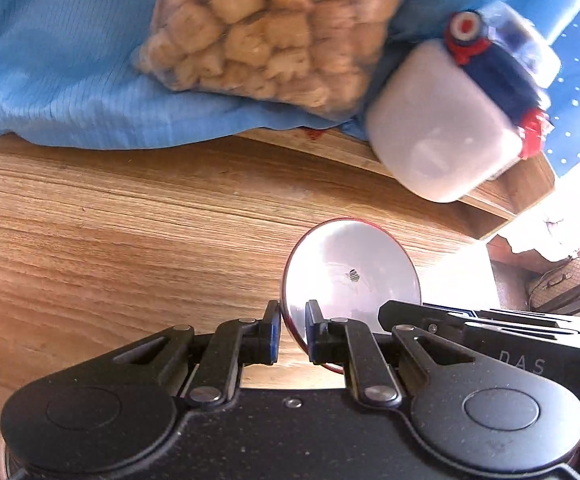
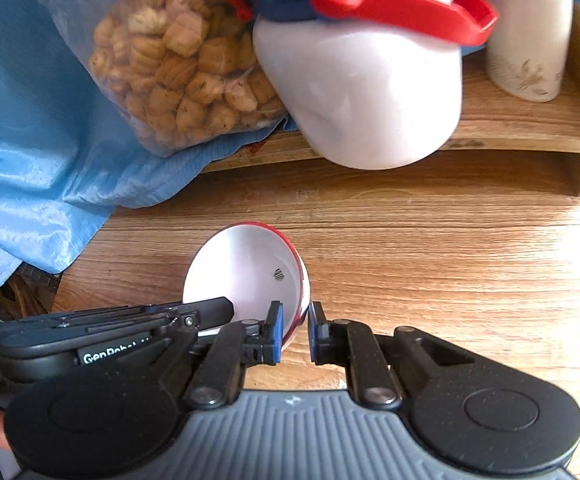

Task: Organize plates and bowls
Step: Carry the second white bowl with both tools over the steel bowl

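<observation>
A small bowl [image 1: 350,276], red outside and white inside with a small dark mark on its bottom, is held on its side over the wooden tabletop [image 1: 110,240]. My left gripper [image 1: 293,328] is shut on the bowl's rim, one blue pad inside and one outside. The right gripper [image 1: 490,328] reaches in from the right in that view. In the right wrist view my right gripper [image 2: 295,330] is shut on the opposite rim of the same bowl [image 2: 246,272]. The left gripper [image 2: 130,320] enters there from the left.
A raised wooden ledge [image 2: 510,128] runs behind the table. On it are a white jug [image 2: 370,92] with a blue lid and red handle, a cream flask [image 2: 530,40], and a clear bag of biscuits [image 1: 274,28] lying on blue cloth [image 1: 50,60].
</observation>
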`<action>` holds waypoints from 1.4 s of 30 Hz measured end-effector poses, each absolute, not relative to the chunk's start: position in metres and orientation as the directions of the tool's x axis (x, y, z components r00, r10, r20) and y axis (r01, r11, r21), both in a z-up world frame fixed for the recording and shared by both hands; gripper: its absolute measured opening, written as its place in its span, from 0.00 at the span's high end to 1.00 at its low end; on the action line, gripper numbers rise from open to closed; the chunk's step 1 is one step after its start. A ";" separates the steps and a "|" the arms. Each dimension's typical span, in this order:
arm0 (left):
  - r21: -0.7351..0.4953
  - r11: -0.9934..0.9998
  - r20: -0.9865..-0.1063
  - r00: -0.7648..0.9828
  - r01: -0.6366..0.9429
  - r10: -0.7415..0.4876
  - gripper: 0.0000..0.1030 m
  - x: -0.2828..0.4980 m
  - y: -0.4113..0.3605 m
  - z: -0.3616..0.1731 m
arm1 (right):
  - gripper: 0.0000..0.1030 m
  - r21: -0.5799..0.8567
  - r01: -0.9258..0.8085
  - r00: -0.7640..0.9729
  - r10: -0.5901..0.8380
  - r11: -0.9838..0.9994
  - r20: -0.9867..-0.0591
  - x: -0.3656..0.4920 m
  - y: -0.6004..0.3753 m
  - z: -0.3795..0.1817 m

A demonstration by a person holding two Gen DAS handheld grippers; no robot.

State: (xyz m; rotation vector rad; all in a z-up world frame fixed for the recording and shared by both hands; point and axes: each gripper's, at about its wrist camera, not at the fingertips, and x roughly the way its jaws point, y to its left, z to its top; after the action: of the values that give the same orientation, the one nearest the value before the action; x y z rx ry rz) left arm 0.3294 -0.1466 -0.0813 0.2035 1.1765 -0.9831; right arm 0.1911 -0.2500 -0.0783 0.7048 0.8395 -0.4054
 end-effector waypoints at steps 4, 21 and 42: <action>-0.331 0.583 -0.838 0.053 0.742 -0.543 0.87 0.314 -0.152 -0.071 | 0.86 0.415 0.577 0.629 -0.059 0.703 -0.775 0.179 -0.250 -0.073; -0.326 0.556 -0.824 0.058 0.765 -0.564 0.87 0.267 -0.140 -0.040 | 0.86 0.445 0.548 0.641 -0.015 0.708 -0.767 0.122 -0.254 -0.063; -0.272 0.547 -0.869 0.041 0.791 -0.492 0.87 0.203 -0.125 -0.040 | 0.83 0.474 0.478 0.601 0.118 0.739 -0.791 0.065 -0.237 -0.074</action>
State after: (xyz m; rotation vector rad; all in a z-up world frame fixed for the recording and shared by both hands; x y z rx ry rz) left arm 0.2033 -0.1251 -0.0404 0.3176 1.1614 -1.0080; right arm 0.0652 -0.2375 -0.0743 0.7315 0.9208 -0.2316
